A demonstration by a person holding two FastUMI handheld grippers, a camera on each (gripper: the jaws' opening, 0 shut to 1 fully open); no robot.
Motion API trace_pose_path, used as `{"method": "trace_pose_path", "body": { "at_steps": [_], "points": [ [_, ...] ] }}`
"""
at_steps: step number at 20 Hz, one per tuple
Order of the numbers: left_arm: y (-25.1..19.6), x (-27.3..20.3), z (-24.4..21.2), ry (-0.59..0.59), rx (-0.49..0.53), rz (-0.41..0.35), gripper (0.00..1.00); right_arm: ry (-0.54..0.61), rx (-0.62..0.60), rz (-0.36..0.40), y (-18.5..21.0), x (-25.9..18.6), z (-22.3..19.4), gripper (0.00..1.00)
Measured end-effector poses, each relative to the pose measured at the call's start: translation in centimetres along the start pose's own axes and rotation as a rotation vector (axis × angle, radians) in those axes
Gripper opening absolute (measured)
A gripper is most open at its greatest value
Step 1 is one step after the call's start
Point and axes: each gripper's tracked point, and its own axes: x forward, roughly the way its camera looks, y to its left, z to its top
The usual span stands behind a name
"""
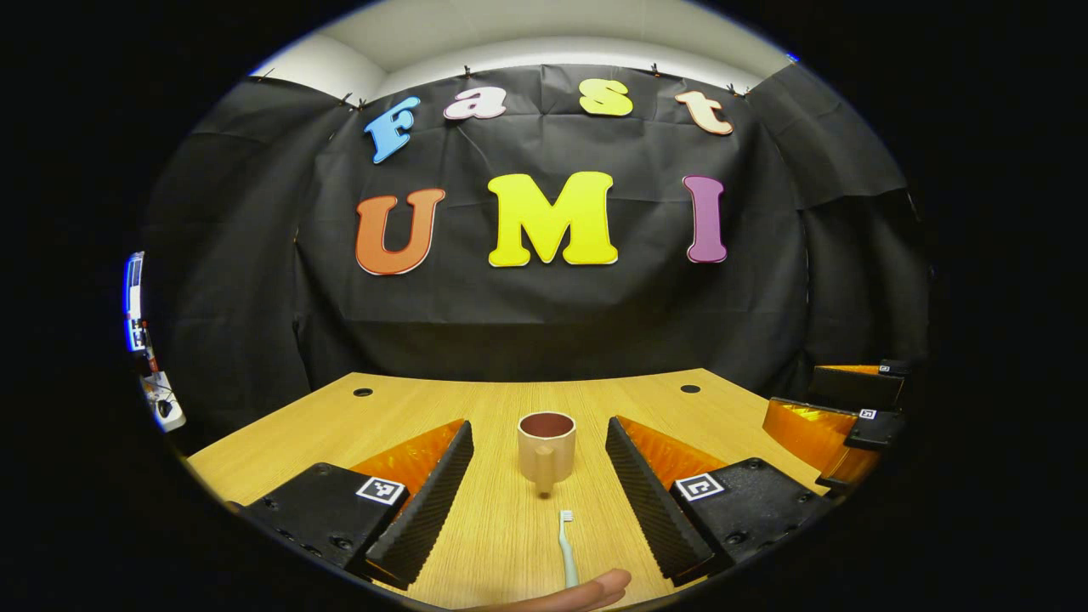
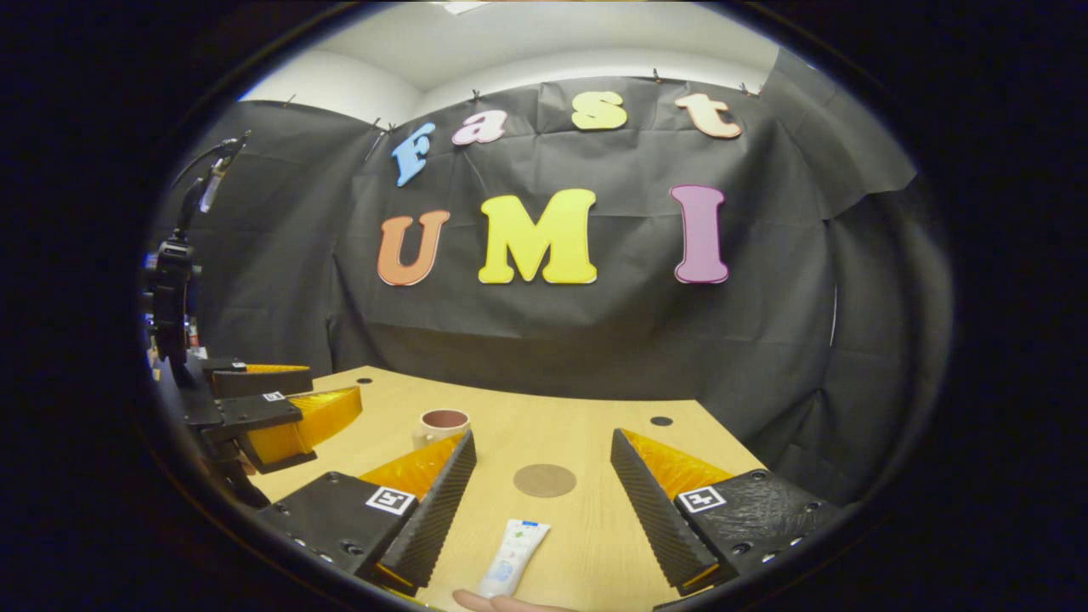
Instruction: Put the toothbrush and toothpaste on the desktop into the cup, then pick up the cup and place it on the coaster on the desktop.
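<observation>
The wooden desktop is the biggest thing here; it reaches back to the black cloth wall, and two small dark holes sit near its far edge. In the left gripper view the left gripper hangs over the near part of the desktop with its two fingers spread wide, and nothing is held between them. In the right gripper view the right gripper is spread wide in the same way and grips nothing. The right gripper is also seen at the right edge of the left gripper view, and the left gripper at the left edge of the right gripper view, each apart from the things on the wood. The cup stands upright in the middle of the desktop, its handle turned to the camera; the inside is dark and I see nothing in it. In the right gripper view the cup is partly behind the right gripper's left finger. The round brown coaster lies flat and bare, to the right of the cup and well apart from it, with open wood around it. The toothpaste lies flat near the front edge, nearer than the coaster. The toothbrush lies flat just in front of the cup, bristle head toward it, not touching it. A fingertip touches or nearly touches the handle end of the toothbrush, and another fingertip shows beside the near end of the toothpaste.
</observation>
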Motion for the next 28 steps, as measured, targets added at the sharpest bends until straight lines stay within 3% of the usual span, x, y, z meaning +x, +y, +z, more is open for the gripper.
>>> {"method": "trace_pose_path", "body": {
  "at_steps": [1,7,12,16,20,22,27,28],
  "points": [
    [-0.1,0.1,0.0,0.004,0.001,0.002,0.99,-0.002,-0.003,-0.002,0.1,0.0,0.1,0.96],
    [-0.7,0.9,-2.8,0.104,0.022,-0.013,0.99,0.015,-0.002,-0.022,-0.5,0.5,-0.5,0.96],
    [-2.4,1.7,-7.7,0.280,0.033,-0.057,1.00,0.031,0.013,-0.050,-1.6,1.3,-1.1,0.97],
    [-3.7,1.2,-13.3,0.489,-0.005,-0.074,1.00,0.053,0.038,-0.058,-2.1,1.6,-1.6,0.96],
    [-3.4,0.5,-16.3,0.590,-0.005,-0.058,0.94,0.057,0.051,-0.068,-2.5,1.7,-1.6,0.96],
    [-4.4,0.1,-16.8,0.618,-0.030,-0.112,0.88,0.059,0.055,-0.069,-2.5,1.7,-1.7,0.96],
    [-4.2,1.0,-18.6,0.625,-0.043,-0.103,0.73,0.072,0.064,-0.073,-2.7,2.0,-2.0,0.96],
    [-4.2,1.0,-18.9,0.635,-0.059,-0.106,0.75,0.075,0.066,-0.073,-2.8,2.0,-2.1,0.96]
  ]
}}
